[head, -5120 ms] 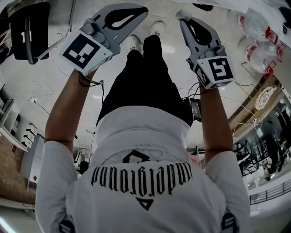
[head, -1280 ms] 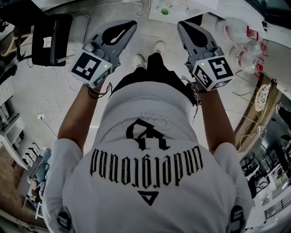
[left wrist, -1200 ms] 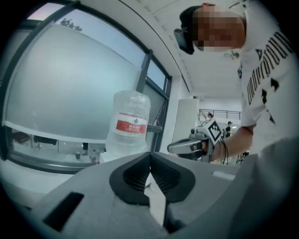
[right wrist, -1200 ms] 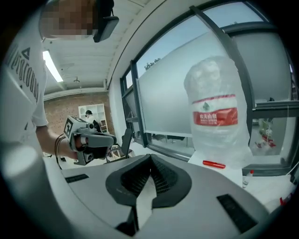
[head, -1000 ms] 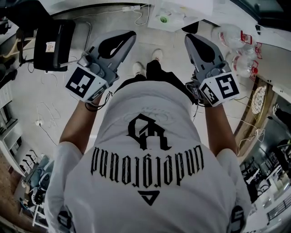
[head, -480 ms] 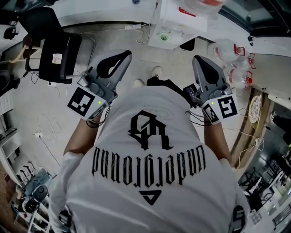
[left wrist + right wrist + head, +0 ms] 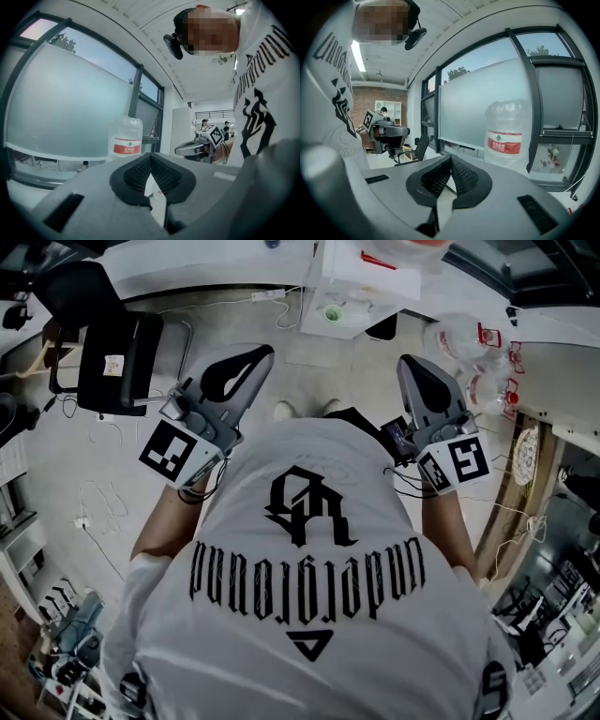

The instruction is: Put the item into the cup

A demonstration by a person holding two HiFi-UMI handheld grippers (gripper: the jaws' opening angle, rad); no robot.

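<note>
I cannot pick out the item anywhere. The nearest candidate for the cup is a small green round thing point(image 7: 332, 312) on the near edge of the white table point(image 7: 375, 282) ahead of me, but it is too small to tell what it is. So how the item will handle is a guess: anything that goes into a cup is likely light and small. I would take it across its narrowest part, low enough that it cannot tip out of the jaws, and squeeze gently until I know whether it is stiff or soft.

My left gripper point(image 7: 150, 157) has its jaws pressed together at the tips, the ribbed pads meeting with nothing between them. My right gripper point(image 7: 450, 158) is the same: pads touching, nothing held. I hold both out in front of my chest at about the same height, well apart, one on each side of my white shirt point(image 7: 309, 549). They are short of the table, over bare floor point(image 7: 94, 474).

Further out, clear water jugs point(image 7: 473, 343) with red labels lie on the floor to my right, and a dark chair point(image 7: 117, 348) stands to my left. Both gripper views look towards a frosted window point(image 7: 478, 108).

My judgement is that nothing of the task is begun; I must first reach the table and spread a pair of jaws.
</note>
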